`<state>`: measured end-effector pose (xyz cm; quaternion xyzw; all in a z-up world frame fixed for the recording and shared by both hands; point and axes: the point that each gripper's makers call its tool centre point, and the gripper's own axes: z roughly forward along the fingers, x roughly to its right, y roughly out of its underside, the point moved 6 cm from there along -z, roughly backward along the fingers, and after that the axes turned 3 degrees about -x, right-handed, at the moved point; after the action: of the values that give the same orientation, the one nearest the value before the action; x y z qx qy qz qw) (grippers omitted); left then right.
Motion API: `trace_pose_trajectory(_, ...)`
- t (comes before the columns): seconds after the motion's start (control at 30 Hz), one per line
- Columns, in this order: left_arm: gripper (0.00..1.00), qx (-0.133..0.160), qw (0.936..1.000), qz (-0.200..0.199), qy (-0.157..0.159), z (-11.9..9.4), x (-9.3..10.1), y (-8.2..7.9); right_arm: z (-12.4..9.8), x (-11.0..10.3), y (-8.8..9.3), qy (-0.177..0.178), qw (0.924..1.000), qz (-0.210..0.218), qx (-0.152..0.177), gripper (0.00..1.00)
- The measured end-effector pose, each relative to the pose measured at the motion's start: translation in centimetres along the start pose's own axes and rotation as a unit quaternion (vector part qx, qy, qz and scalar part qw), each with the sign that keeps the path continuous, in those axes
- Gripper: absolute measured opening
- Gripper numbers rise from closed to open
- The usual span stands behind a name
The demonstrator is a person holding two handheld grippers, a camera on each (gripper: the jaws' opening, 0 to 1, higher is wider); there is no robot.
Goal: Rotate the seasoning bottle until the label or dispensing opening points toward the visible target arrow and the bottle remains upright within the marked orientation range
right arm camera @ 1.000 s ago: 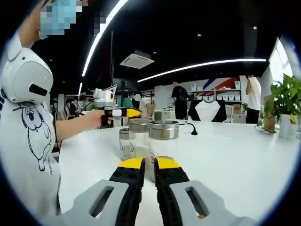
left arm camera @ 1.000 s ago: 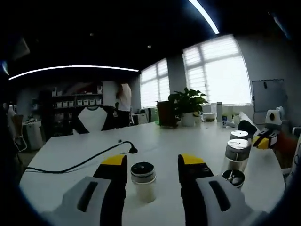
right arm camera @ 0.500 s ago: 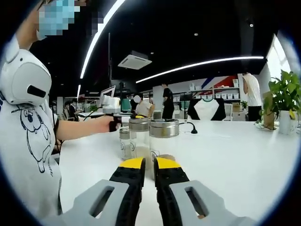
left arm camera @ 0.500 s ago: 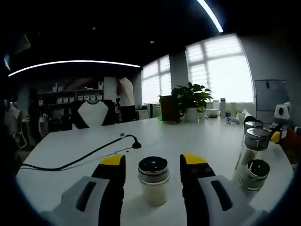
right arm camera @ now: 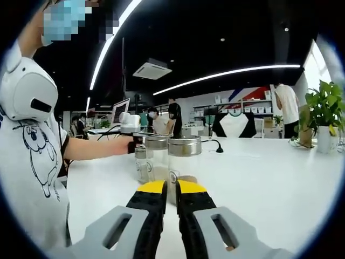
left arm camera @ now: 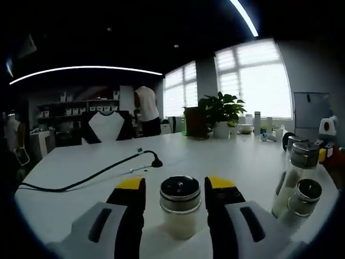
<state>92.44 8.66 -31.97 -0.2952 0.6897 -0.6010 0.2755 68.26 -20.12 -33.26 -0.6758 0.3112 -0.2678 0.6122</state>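
A small seasoning bottle (left arm camera: 180, 215) with pale contents and a dark round lid stands upright on the white table (left arm camera: 70, 208). It sits between the yellow-tipped jaws of my left gripper (left arm camera: 176, 184), which is open with a gap on each side of the bottle. My right gripper (right arm camera: 170, 187) is shut with nothing in it, low over the table. Just beyond its tips stands a tall glass bottle (right arm camera: 184, 162) with a metal lid.
Two more metal-lidded bottles (right arm camera: 150, 159) stand left of the tall one, near a person's hand (right arm camera: 129, 144). At the right of the left gripper view, a tall bottle (left arm camera: 300, 164) and a short bottle (left arm camera: 305, 195) stand together. A black cable (left arm camera: 97, 175) crosses the table; a potted plant (left arm camera: 218, 110) stands at the far edge.
The left gripper has come closer to the small bottle, which now looks larger between its jaws. In the right gripper view the person's hand has shifted right toward the bottles. The right gripper stays shut.
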Motion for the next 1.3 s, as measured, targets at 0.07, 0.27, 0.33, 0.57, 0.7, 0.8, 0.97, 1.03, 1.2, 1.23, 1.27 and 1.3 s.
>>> trace_pose_trajectory(0.07,0.44,-0.004,1.0000,0.005,0.002,0.2,0.0,0.1,-0.1,0.0,0.0,0.001,1.0000,0.000,0.000,0.04)
trace_pose_trajectory(0.27,0.34,-0.004,0.9998,-0.002,0.019,0.4,0.3,0.2,-0.5,0.2,-0.1,0.006,1.0000,-0.001,0.001,0.03)
trace_pose_trajectory(0.33,0.34,-0.006,0.9998,-0.001,0.019,0.5,0.4,0.2,-0.5,0.2,-0.1,0.007,1.0000,-0.001,0.001,0.03)
trace_pose_trajectory(0.57,0.33,0.001,0.9998,0.001,0.018,0.4,0.7,0.2,-0.5,0.3,-0.2,0.006,1.0000,-0.003,0.001,0.03)
trace_pose_trajectory(0.7,0.33,0.003,0.9998,-0.004,0.020,0.3,0.9,0.1,-0.5,0.3,-0.2,0.007,1.0000,-0.003,0.001,0.03)
trace_pose_trajectory(0.8,0.33,-0.002,0.9996,-0.004,0.027,0.1,1.0,0.0,-0.5,0.3,-0.2,0.008,1.0000,-0.003,0.001,0.03)
trace_pose_trajectory(0.97,0.33,-0.010,0.9995,-0.006,0.029,-0.5,1.2,-0.1,-0.5,0.3,-0.2,0.009,1.0000,-0.003,0.000,0.02)
trace_pose_trajectory(1.03,0.33,-0.013,0.9996,-0.006,0.026,-0.8,1.2,-0.1,-0.5,0.2,-0.2,0.009,1.0000,-0.002,0.001,0.02)
trace_pose_trajectory(1.2,0.32,0.003,0.9998,0.004,0.020,-1.5,0.8,-0.7,-0.4,0.0,-0.3,0.008,1.0000,-0.004,0.000,0.02)
trace_pose_trajectory(1.23,0.32,0.006,0.9997,0.001,0.022,-1.7,0.8,-0.9,-0.3,0.0,-0.3,0.009,1.0000,-0.004,-0.001,0.02)
trace_pose_trajectory(1.27,0.32,0.008,0.9997,-0.001,0.024,-1.9,0.9,-1.0,-0.3,-0.1,-0.3,0.008,1.0000,-0.005,-0.001,0.02)
trace_pose_trajectory(1.3,0.32,0.010,0.9995,-0.002,0.029,-2.0,0.8,-1.2,-0.3,-0.1,-0.3,0.008,1.0000,-0.005,-0.001,0.02)
